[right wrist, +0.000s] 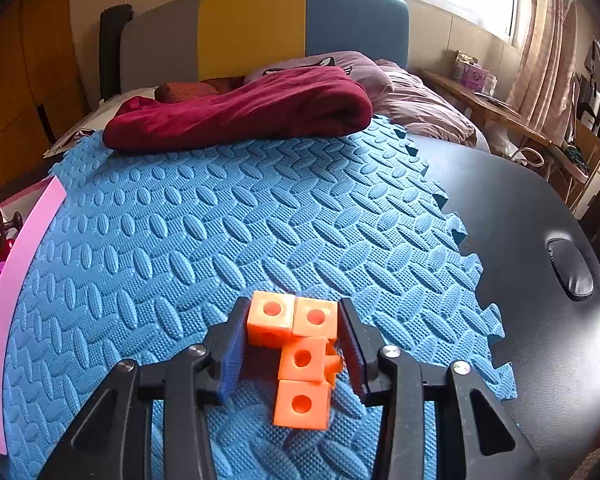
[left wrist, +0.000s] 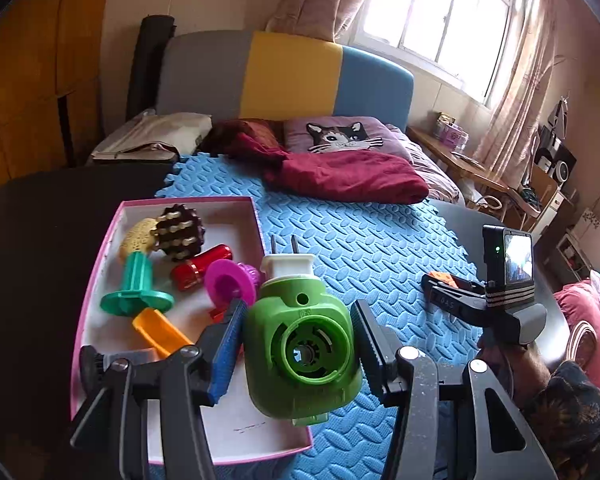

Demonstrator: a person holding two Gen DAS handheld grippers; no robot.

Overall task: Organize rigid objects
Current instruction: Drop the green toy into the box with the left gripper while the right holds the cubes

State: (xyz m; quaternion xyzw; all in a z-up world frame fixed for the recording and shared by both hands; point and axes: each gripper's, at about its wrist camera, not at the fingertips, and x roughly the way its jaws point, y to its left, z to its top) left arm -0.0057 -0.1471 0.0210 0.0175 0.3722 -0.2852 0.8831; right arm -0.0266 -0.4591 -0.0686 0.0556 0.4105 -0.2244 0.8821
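Not much to read here tbh. The right gripper (left wrist: 440, 280) has "0 A S"-looking characters on its black body, and the green plug-in device (left wrist: 300, 344) has tiny embossed marks, illegible.

A home bedroom: a bed (left wrist: 420, 160) with a grey, yellow and blue headboard (left wrist: 284, 76), a cat-print pillow (left wrist: 340, 134), a maroon blanket (right wrist: 240, 108), a curtained window (left wrist: 440, 8) and a cluttered wooden side table (left wrist: 460, 152).
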